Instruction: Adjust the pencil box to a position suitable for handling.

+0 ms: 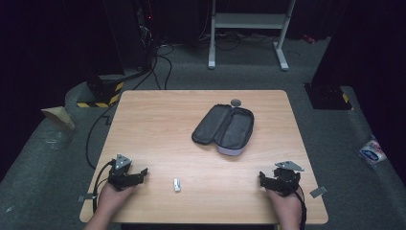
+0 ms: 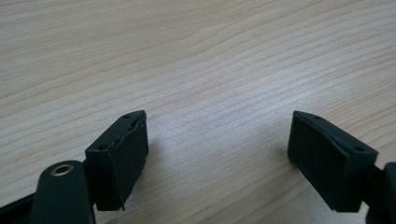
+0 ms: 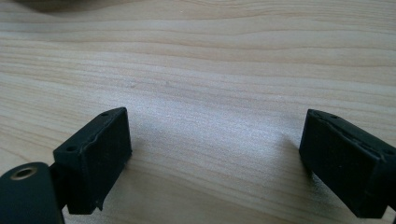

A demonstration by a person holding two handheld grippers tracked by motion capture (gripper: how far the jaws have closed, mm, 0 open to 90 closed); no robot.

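Jaws parted (both pairs), matte black, woodgrain table (image 1: pixel 158 120)

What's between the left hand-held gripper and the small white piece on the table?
Nothing: in the high view bare table runs from the left hand-held gripper, jaws open, to the white piece.

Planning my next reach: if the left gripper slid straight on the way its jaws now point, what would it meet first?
Probably nothing soon. The left gripper points right along the light wooden table, jaws open, with bare wood ahead in its own view. The small white rectangular object seems to lie just nearside of that line, though depth is unclear.
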